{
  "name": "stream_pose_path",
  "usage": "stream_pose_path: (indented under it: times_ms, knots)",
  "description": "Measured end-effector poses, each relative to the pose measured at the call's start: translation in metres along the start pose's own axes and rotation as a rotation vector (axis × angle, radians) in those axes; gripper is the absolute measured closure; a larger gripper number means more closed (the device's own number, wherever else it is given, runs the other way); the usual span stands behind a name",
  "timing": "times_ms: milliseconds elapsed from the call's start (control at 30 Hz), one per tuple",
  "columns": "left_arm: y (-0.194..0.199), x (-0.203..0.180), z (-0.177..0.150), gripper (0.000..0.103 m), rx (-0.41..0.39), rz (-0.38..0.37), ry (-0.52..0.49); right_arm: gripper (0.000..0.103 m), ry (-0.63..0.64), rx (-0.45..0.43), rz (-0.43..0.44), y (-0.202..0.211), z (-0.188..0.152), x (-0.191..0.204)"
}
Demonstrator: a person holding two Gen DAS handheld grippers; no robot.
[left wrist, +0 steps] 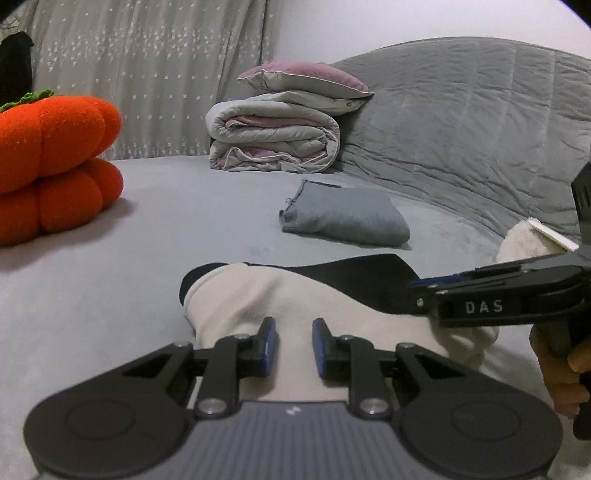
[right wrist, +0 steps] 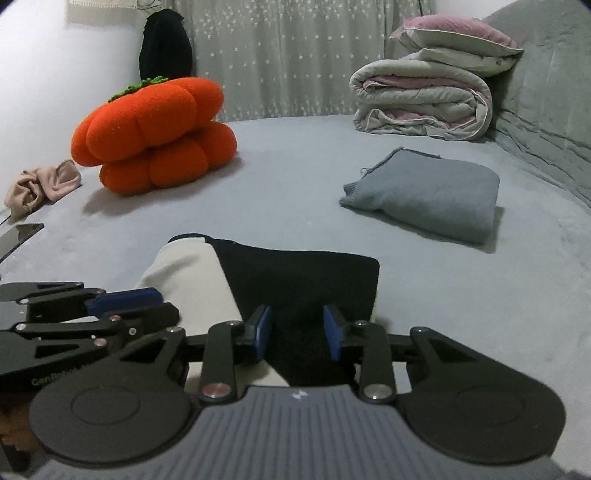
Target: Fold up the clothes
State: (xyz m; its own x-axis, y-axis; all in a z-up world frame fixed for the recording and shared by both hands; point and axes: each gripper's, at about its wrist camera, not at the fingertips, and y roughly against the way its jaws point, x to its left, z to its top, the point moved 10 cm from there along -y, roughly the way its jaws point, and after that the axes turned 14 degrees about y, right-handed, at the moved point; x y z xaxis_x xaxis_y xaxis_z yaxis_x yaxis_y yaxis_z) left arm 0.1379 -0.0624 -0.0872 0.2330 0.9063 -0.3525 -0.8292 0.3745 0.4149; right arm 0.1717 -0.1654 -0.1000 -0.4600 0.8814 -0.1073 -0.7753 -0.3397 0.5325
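Between the fingers of the left gripper [left wrist: 294,338] lies the cream part of a cream-and-black garment [left wrist: 258,299], folded on the grey bed [left wrist: 110,295]; the jaws stand apart over the cloth and pinch nothing. Just right of that gripper, the right gripper [right wrist: 297,338] comes in sideways, a hand [left wrist: 561,373] wrapped around its handle. From its own camera its fingers are spread too, straddling the garment's black panel without closing on it. Whether the pads touch the cloth cannot be told. To its left, the left gripper rests over the cream half.

Ahead of both grippers and a little right sits a folded grey sweater [right wrist: 424,192], well apart from the garment. Farther ahead, beyond the sweater, a rolled duvet [right wrist: 421,103] carries a mauve pillow [right wrist: 458,33], beside a quilted grey headboard [left wrist: 480,122]. Ahead to the left stands an orange pumpkin cushion [right wrist: 155,136], and farther left of it a crumpled pink cloth [right wrist: 40,184] lies at the bed's edge. A star-dotted curtain [right wrist: 288,55] hangs behind everything.
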Motion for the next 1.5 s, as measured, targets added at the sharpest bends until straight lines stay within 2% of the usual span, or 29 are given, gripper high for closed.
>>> stream_pose_path:
  times_ms: [67,100,267,533,667,800,967,1067,1133,1167,1200,1333,1433,1500]
  knots:
    - [0.002,-0.001,0.0,0.076,-0.003,0.002,-0.003,0.068,-0.017,-0.016,0.008,0.005,0.004,-0.002]
    - [0.004,-0.001,0.001,0.074,-0.008,0.0,0.005,0.064,-0.021,-0.022,0.01,0.009,0.006,-0.002]
    - [0.01,-0.003,0.004,0.071,-0.009,-0.007,0.014,0.063,-0.017,-0.043,0.012,0.026,0.013,0.0]
    - [0.022,-0.005,-0.009,0.066,0.007,0.004,-0.012,0.061,-0.011,0.022,0.024,0.03,-0.006,-0.007]
    - [0.032,-0.002,-0.009,0.063,0.025,0.003,0.0,0.058,-0.01,0.013,0.026,0.044,-0.007,-0.013]
    - [0.039,0.003,-0.011,0.061,0.054,0.008,0.027,0.05,-0.01,0.021,0.01,0.053,-0.01,-0.02]
    - [0.044,0.009,-0.009,0.055,0.094,0.027,0.073,0.047,-0.049,0.036,-0.003,0.058,-0.013,-0.029]
    - [0.048,0.008,-0.003,0.055,0.083,0.028,0.092,0.047,-0.091,0.022,-0.002,0.059,-0.01,-0.033]
    - [0.049,0.005,0.001,0.055,0.066,0.016,0.096,0.052,-0.125,0.001,0.002,0.059,-0.005,-0.033]
    - [0.048,0.003,0.003,0.056,0.057,0.011,0.093,0.065,-0.15,-0.01,0.017,0.058,-0.002,-0.033]
    - [0.047,0.0,0.003,0.057,0.051,0.004,0.087,0.074,-0.177,-0.02,0.036,0.056,0.001,-0.032]
    - [0.041,-0.004,-0.004,0.059,0.06,0.009,0.052,0.083,-0.277,-0.04,0.12,0.043,0.011,-0.025]
    - [0.037,-0.007,-0.01,0.059,0.068,0.015,0.025,0.086,-0.306,-0.003,0.146,0.029,0.009,-0.02]
    - [0.035,-0.008,-0.013,0.059,0.074,0.018,0.008,0.094,-0.319,0.033,0.142,0.017,0.004,-0.021]
